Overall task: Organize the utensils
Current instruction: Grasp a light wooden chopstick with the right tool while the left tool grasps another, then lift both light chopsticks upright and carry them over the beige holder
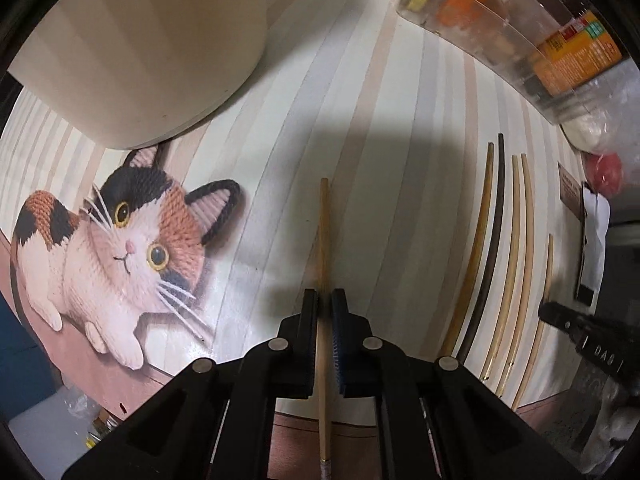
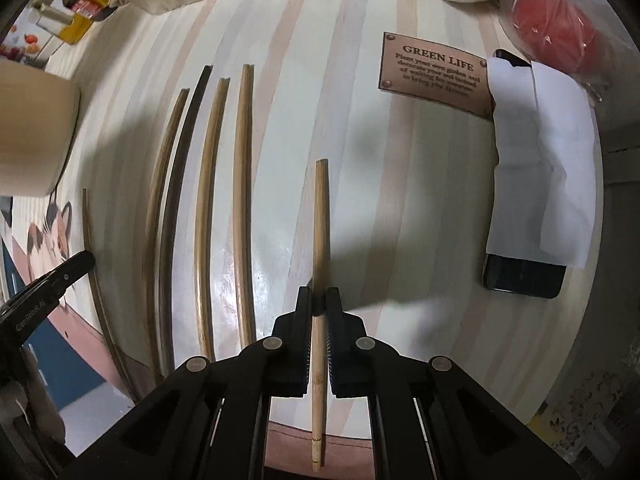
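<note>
My left gripper [image 1: 324,300] is shut on a wooden chopstick [image 1: 323,240] that points forward over the striped tablecloth. My right gripper [image 2: 319,298] is shut on another wooden chopstick [image 2: 320,232], also pointing forward. Several chopsticks lie side by side on the cloth [image 2: 208,208], one of them dark [image 2: 182,168]; they also show at the right of the left wrist view [image 1: 516,248]. The right gripper's tip shows at the right edge of the left wrist view [image 1: 560,314], and the left gripper's tip at the left edge of the right wrist view [image 2: 76,266].
A large cream cylindrical container [image 1: 152,40] stands at the back left, above a printed cat picture [image 1: 120,248]. A clear bin with packets [image 1: 520,28] is at the back. A phone under white paper [image 2: 532,200], a brown "GREEN LIFE" plaque [image 2: 432,72] and a red bagged object [image 2: 560,32] lie right.
</note>
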A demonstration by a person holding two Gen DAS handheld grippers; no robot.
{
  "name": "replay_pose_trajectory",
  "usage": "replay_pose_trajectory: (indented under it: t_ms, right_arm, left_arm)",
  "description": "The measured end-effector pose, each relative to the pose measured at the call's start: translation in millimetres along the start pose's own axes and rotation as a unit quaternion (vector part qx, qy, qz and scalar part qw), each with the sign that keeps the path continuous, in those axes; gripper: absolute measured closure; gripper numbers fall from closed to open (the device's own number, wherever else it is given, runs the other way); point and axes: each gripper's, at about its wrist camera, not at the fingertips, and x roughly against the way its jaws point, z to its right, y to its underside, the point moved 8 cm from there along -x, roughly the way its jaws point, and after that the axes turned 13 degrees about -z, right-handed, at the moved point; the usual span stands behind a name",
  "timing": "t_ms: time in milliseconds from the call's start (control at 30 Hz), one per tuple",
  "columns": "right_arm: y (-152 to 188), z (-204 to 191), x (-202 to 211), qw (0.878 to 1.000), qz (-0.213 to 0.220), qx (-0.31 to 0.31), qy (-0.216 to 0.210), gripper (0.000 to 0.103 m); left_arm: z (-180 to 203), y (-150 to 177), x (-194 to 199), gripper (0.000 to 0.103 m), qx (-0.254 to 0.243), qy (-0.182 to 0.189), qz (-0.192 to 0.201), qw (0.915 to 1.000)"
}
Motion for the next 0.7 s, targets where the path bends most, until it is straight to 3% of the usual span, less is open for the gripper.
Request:
replay_pose_trajectory:
  t_ms: [267, 333, 700]
  right_arm:
    - [-9, -12, 2, 1.000, -0.014, 0.009, 0.021, 0.096]
    - [-16, -15, 6, 1.000, -0.013, 0.007, 0.023, 0.096]
    - [-6, -16, 6, 0.999, -0.006, 0.010, 0.044, 0.095]
  left_arm:
    - [10, -13, 3, 0.094, -0.025, -0.026, 0.009, 0.9993]
    - [31, -19, -5, 0.094, -0.025, -0.029, 0.010, 0.9992]
    - [27, -26, -8, 0.094, -0.028, -0.033, 0.013, 0.9990]
